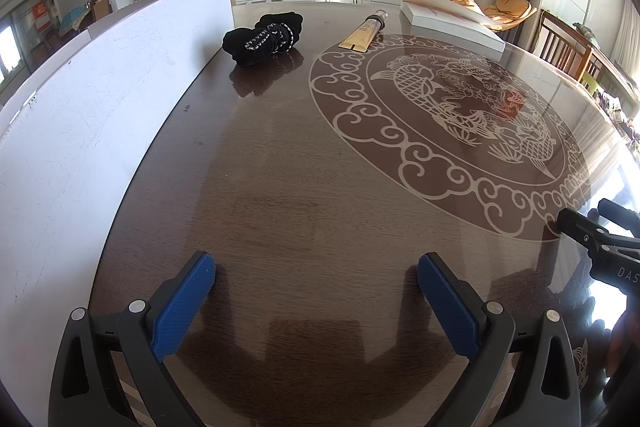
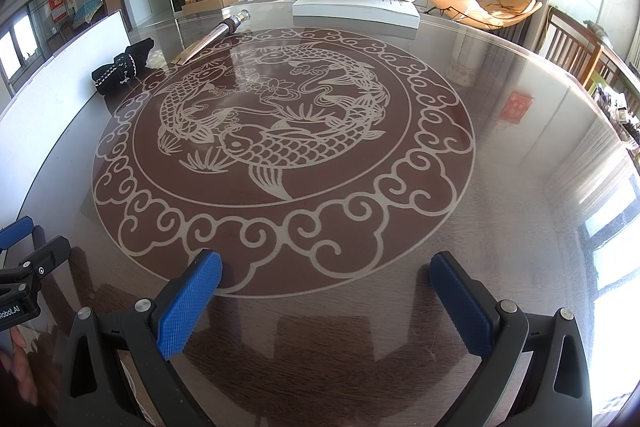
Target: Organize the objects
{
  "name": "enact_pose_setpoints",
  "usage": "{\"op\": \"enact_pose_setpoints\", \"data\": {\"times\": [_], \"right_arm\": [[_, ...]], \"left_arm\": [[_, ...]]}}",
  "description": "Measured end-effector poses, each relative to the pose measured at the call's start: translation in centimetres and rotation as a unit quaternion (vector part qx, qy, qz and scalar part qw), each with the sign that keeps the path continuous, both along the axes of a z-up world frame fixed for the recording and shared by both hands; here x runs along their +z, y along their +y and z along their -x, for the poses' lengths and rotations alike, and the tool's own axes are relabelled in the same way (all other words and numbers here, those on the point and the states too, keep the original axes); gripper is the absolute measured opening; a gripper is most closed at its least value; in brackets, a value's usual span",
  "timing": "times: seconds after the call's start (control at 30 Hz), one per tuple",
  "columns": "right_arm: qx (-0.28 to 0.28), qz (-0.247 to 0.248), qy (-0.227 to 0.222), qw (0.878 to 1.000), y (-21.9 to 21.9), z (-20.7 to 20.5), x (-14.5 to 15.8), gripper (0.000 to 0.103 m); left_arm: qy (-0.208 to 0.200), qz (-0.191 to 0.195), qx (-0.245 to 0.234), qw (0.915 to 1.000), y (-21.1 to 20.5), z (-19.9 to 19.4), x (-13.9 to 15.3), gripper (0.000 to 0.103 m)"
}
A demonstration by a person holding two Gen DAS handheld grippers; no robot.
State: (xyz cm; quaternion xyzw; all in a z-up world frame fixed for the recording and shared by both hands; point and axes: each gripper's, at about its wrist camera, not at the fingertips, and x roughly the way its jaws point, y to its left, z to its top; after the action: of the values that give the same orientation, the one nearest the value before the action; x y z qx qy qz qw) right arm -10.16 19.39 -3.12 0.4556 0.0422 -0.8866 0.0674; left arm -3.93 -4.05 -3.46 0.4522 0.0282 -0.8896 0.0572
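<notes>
I see the black bundle of cloth (image 1: 262,38) lying at about eleven o'clock from my left gripper (image 1: 316,287), well apart from it, close beside the white board (image 1: 100,99). I judge it soft and light, so I would pinch it across its trimmed middle. The yellow tube (image 1: 362,34) lies at about twelve o'clock, near the white box (image 1: 452,21); I expect it to be light, smooth and somewhat squashy, best taken mid-body. Both sit on the glossy table (image 1: 300,187). My left fingers stand wide apart and empty; my right gripper (image 2: 326,287) is likewise spread, holding nothing.
</notes>
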Motion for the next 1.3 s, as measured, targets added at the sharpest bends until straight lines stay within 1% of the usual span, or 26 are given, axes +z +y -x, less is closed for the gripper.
{"op": "enact_pose_setpoints", "data": {"times": [0.27,0.43,0.6,0.67,0.73,0.77,0.83,0.9,0.97,1.03,1.17,1.2,1.23,1.27,1.3], "right_arm": [[0.0,0.0,0.0,1.0,0.0,0.0,0.0,0.103],[0.0,0.0,0.0,1.0,0.0,0.0,0.0,0.103],[0.001,0.001,-0.002,1.0,0.0,0.1,0.0,0.103],[0.015,-0.002,-0.018,1.0,-0.4,1.0,0.0,0.103],[0.023,-0.004,-0.035,0.999,-1.3,3.4,0.0,0.103],[0.023,0.005,-0.038,0.999,-1.8,4.8,0.3,0.103],[0.028,0.038,-0.033,0.998,-3.4,8.2,1.3,0.102],[0.034,0.061,-0.025,0.997,-6.1,12.2,2.4,0.1],[0.04,0.072,-0.03,0.996,-9.5,16.5,3.0,0.095],[0.041,0.076,-0.036,0.996,-12.9,20.6,2.9,0.087],[0.025,0.063,-0.055,0.996,-17.9,26.4,1.3,0.087],[0.02,0.065,-0.061,0.996,-18.6,27.3,0.8,0.089],[0.017,0.058,-0.051,0.997,-19.3,27.8,0.6,0.083],[0.021,0.051,-0.046,0.997,-19.9,28.1,0.5,0.079],[0.029,0.038,-0.038,0.998,-20.5,28.1,0.6,0.057]], "left_arm": [[0.0,0.0,0.0,1.0,0.0,0.0,0.0,0.103],[-0.005,0.0,-0.009,1.0,-0.2,-0.3,-0.2,0.103],[-0.006,-0.002,0.025,0.9997,-1.5,-0.4,-0.3,0.103],[-0.005,-0.001,0.026,0.9996,-1.6,-0.4,-0.2,0.103],[-0.004,0.0,0.027,0.9996,-1.6,-0.4,-0.2,0.103],[-0.004,0.0,0.028,0.9996,-1.6,-0.4,-0.2,0.103],[-0.004,0.0,0.029,0.9996,-1.6,-0.5,-0.2,0.103],[-0.004,0.0,0.029,0.9996,-1.6,-0.5,-0.2,0.103],[-0.004,0.0,0.029,0.9996,-1.6,-0.5,-0.2,0.103],[-0.004,0.0,0.028,0.9996,-1.6,-0.5,-0.2,0.103],[-0.004,0.0,0.028,0.9996,-1.6,-0.4,-0.2,0.103],[-0.004,0.0,0.028,0.9996,-1.7,-0.4,-0.2,0.103],[-0.004,0.0,0.027,0.9996,-1.7,-0.3,-0.2,0.103],[-0.005,-0.001,0.027,0.9996,-1.7,-0.3,-0.2,0.103],[-0.004,-0.001,0.026,0.9996,-1.7,-0.3,-0.2,0.103]]}}
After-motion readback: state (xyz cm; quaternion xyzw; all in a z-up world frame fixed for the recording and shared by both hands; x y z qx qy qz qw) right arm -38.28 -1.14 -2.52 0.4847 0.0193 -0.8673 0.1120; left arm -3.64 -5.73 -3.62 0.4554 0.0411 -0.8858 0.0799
